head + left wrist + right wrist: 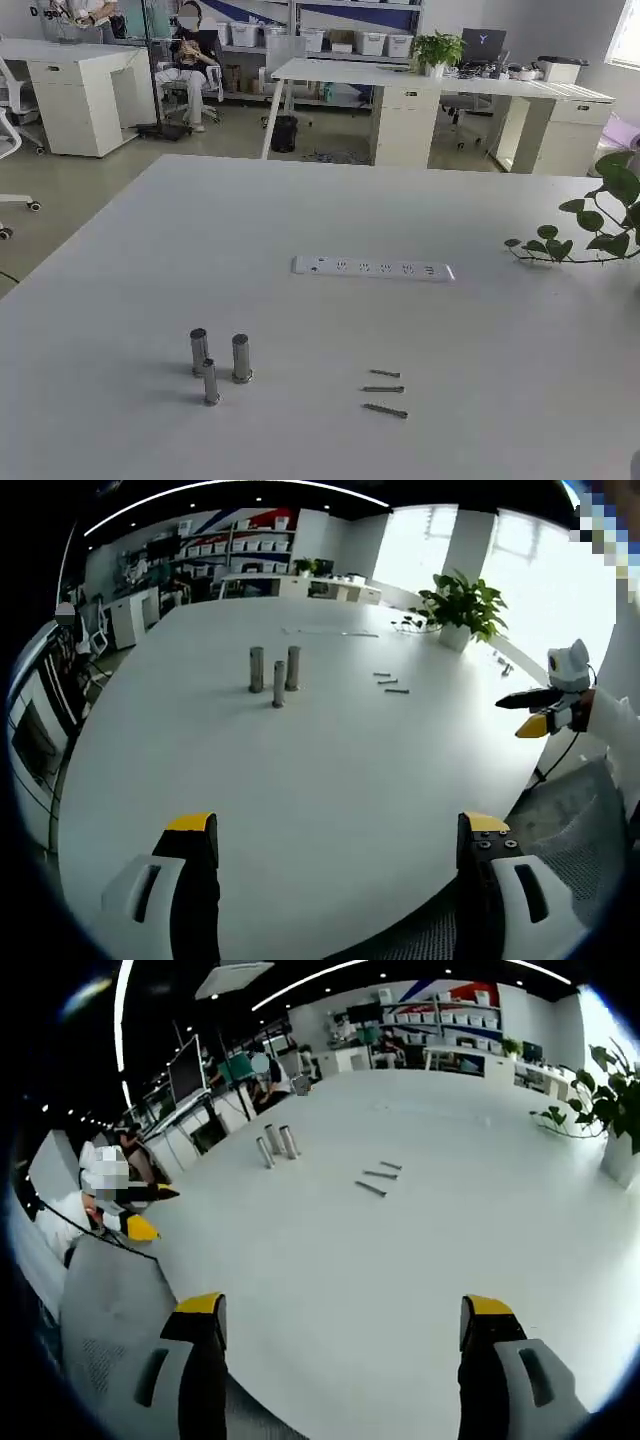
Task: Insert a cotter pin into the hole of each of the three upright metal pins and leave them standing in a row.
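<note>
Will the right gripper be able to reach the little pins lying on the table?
Probably yes. The right gripper has open jaws, and only bare table lies between it and the three cotter pins. The upright metal pins stand off to the side.

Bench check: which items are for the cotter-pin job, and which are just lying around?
Job:
three upright metal pins, standing in a cluster
three cotter pins, lying flat beside them, none inserted yet

Lying about:
power strip, further back
leafy plant, at the right in the head view
</note>
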The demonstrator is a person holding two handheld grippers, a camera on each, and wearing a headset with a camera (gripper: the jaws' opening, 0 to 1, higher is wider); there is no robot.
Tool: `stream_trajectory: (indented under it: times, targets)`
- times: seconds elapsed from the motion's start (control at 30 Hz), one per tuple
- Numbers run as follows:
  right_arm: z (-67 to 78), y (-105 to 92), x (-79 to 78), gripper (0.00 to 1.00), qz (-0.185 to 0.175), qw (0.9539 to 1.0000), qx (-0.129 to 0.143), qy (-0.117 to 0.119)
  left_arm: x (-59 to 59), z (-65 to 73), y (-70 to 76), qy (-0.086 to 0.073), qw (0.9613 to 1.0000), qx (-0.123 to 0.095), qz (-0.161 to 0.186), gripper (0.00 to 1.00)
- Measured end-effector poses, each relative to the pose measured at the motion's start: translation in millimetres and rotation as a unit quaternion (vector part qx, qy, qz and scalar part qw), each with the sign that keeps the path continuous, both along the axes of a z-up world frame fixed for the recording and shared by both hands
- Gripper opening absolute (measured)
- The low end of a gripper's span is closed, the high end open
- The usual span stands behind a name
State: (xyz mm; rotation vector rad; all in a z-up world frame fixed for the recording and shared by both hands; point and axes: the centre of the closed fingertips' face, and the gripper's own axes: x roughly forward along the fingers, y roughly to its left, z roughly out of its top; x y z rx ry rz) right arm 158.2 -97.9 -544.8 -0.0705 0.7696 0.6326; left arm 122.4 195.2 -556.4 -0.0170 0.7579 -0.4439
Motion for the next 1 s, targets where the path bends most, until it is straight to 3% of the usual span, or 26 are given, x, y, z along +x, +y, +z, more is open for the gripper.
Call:
stream_trajectory:
  times: [0.2, 1.0]
  targets:
    - [-3.0, 0.5, -0.2, 0.94, 0.003, 1.0, -0.006, 0.006, 4.5, 3.2, 1.6, -0.006, 1.0, -0.002, -0.001, 0.99]
    - [-3.7, -1.7, 2.7, 0.93, -0.004, 0.9999, -0.009, 0.009, 10.0, 1.4, -1.1, -0.002, 1.0, -0.003, -0.004, 0.99]
